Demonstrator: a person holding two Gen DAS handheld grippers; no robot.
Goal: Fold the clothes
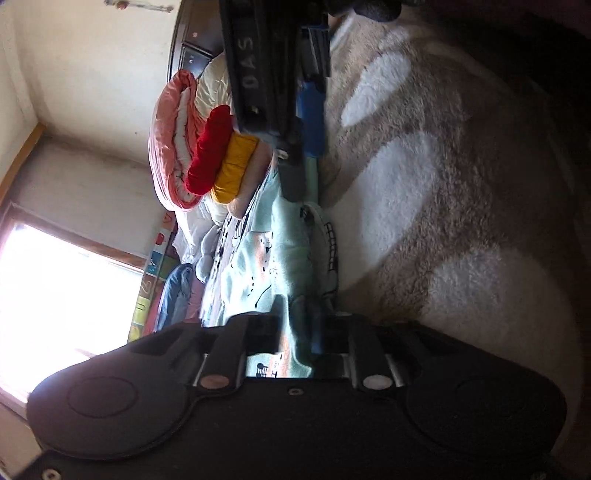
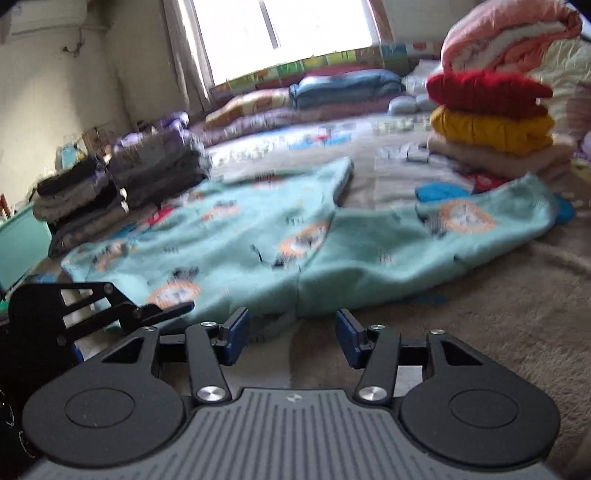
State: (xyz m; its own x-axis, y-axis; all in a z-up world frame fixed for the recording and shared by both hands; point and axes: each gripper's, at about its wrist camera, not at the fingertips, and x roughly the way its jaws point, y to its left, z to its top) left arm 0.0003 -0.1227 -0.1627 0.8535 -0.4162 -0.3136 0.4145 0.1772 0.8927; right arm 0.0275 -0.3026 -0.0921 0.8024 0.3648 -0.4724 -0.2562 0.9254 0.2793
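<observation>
Left wrist view, rolled sideways: my left tongs (image 1: pixel 295 350) pinch the mint garment (image 1: pixel 258 266), cloth bunched between the fingers. Right wrist view: my right tongs (image 2: pixel 291 334) stand wide and empty, the garment (image 2: pixel 258 240) spread on the bed (image 2: pixel 498 314) just ahead of their tips.

A garment (image 2: pixel 280 236) lies spread across mid-frame on a blanket (image 2: pixel 498 332). A folded stack (image 2: pixel 491 122) stands at upper right, another pile (image 2: pixel 122 184) at left (window (image 2: pixel 280 33) behind).
</observation>
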